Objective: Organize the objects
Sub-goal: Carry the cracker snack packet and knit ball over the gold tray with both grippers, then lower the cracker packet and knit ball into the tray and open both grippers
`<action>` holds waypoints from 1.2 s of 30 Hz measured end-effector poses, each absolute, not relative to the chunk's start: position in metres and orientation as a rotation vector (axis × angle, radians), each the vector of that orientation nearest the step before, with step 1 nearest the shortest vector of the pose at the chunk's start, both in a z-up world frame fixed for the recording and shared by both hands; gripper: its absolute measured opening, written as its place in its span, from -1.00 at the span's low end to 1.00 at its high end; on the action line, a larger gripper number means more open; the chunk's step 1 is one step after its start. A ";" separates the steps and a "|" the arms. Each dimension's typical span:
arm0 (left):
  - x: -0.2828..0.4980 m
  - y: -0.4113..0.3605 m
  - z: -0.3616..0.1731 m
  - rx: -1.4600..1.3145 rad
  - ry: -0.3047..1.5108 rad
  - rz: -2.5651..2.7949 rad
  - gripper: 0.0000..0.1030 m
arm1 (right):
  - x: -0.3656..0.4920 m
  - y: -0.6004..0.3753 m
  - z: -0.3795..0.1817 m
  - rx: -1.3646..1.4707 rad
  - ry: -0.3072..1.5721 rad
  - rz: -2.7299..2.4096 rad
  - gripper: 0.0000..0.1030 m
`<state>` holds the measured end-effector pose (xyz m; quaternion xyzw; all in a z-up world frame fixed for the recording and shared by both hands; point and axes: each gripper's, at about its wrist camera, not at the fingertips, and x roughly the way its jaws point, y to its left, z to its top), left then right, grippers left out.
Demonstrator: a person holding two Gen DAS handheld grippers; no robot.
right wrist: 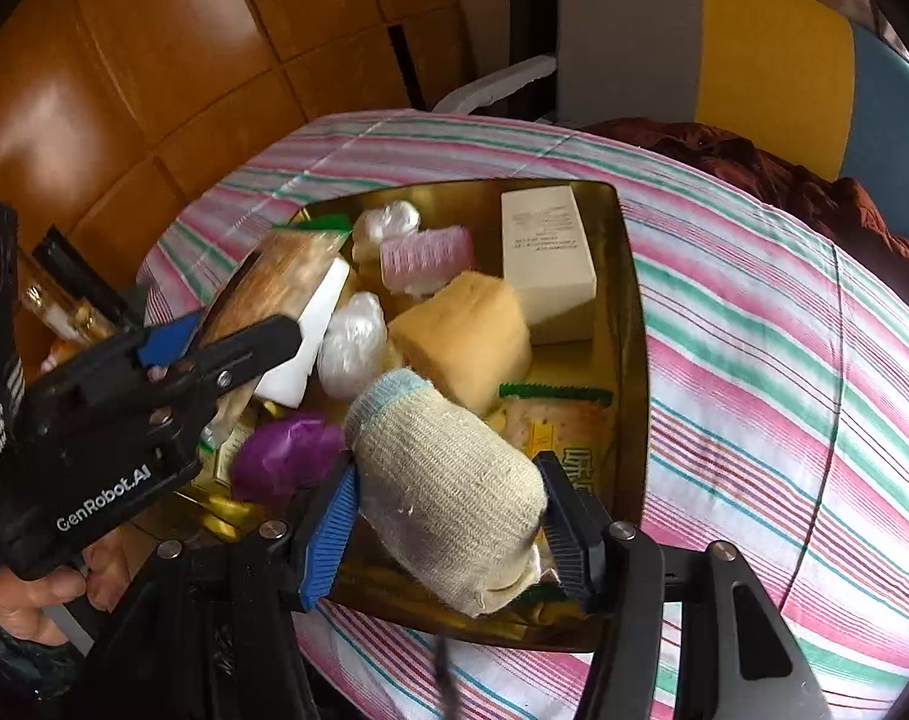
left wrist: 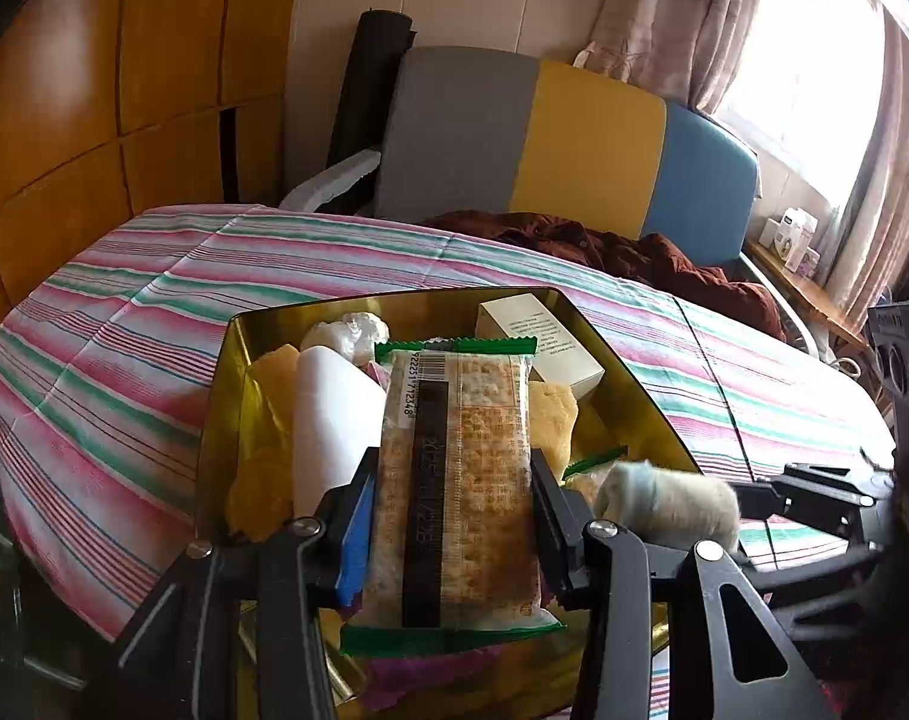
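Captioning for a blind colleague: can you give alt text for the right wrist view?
The right gripper clamps a rolled beige sock above a gold tin of sponges, snacks and a white box on a striped cloth. At left, the left gripper holds a cracker packet.

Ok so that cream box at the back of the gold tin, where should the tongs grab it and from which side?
Take the cream box across its narrow width, near the upper end, coming from above. It lies tilted against the tin's far corner, its long sides exposed, while the yellow sponge crowds its near-left end.
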<state>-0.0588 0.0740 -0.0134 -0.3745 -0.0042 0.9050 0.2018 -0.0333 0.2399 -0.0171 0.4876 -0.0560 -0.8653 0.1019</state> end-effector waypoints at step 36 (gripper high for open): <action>-0.081 0.100 -0.022 -1.062 0.081 2.551 0.05 | -0.033 0.246 -0.034 1.446 -0.193 -2.600 0.18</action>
